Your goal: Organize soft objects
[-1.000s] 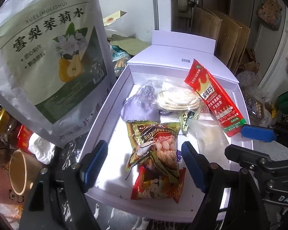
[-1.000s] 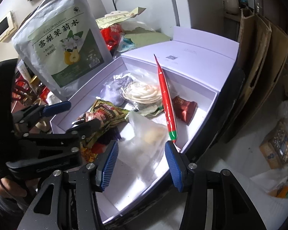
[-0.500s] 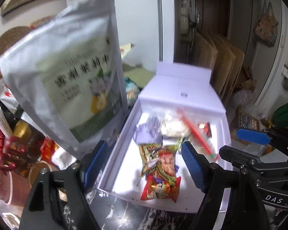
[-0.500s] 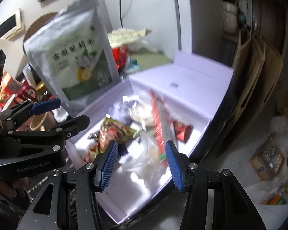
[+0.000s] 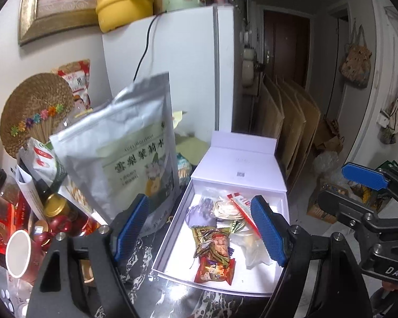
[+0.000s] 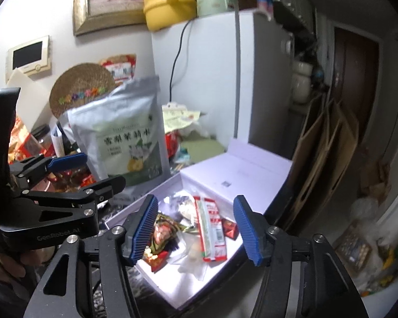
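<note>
The left gripper (image 5: 200, 229) has 2 blue ribbed pads (image 5: 131, 228) on matte black arms with triangular cut-outs and round silver screw heads at the joints. The right gripper (image 6: 196, 229) is built the same way: 2 blue ribbed fingers (image 6: 143, 228), black cut-out arms, silver screws. Seen from the right wrist camera, the left tool's black body carries the pale lettering "GenRobot.AI" and a blue-tipped upper finger. Seen from the left wrist camera, the right tool's body shows the white letters "DAS". A hand (image 6: 6, 262) grips the left tool's handle at the frame's edge, blurred.
</note>
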`<state>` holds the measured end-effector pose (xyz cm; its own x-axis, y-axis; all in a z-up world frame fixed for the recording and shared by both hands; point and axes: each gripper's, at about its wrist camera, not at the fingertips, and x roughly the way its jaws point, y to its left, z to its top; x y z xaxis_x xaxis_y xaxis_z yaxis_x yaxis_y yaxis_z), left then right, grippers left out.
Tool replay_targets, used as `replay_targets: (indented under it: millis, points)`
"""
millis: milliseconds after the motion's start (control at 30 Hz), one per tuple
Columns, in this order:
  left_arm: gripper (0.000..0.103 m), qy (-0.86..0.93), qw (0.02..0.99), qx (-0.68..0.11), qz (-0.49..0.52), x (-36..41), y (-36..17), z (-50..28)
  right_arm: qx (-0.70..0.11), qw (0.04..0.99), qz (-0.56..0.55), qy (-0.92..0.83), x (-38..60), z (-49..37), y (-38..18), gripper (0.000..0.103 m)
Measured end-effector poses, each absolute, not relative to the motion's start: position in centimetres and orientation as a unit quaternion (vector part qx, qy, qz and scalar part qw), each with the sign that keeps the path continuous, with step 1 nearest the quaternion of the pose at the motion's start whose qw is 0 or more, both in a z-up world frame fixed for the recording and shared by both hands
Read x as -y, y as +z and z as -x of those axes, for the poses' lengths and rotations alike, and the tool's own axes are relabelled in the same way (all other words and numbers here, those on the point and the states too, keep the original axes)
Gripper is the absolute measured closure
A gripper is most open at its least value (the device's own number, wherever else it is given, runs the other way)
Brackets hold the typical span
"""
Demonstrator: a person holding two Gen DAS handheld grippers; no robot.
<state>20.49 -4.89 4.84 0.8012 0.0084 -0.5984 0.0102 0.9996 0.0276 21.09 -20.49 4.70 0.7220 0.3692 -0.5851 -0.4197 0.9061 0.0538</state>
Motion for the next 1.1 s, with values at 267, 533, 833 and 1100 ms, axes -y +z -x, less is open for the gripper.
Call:
replay_targets:
  millis: [267, 533, 833, 1100]
  points:
    - [0.024, -0.019, 0.958, -0.286, -0.006, 4.9, 7.0, -16.6, -0.272, 0.945, 0.046, 0.173, 21.0, -16.9, 7.4, 0.023]
    - [0.024, -0.030, 0.964, -0.263, -0.001, 4.4, 8.7, -12.5, -0.249, 0.956, 0.039, 0.146, 21.7, -12.8, 8.9, 0.017]
    - [0.024, -0.030, 0.966, -0.255, -0.016, 4.1, 8.4, -7.6, -0.246, 0.960, 0.023, 0.131, 21.6, -8.7, 8.5, 0.017]
    - [0.024, -0.035, 0.962, -0.270, -0.015, 3.7, 6.3, -4.6, -0.258, 0.958, 0.013, 0.121, 21.2, -5.1, 6.6, 0.017]
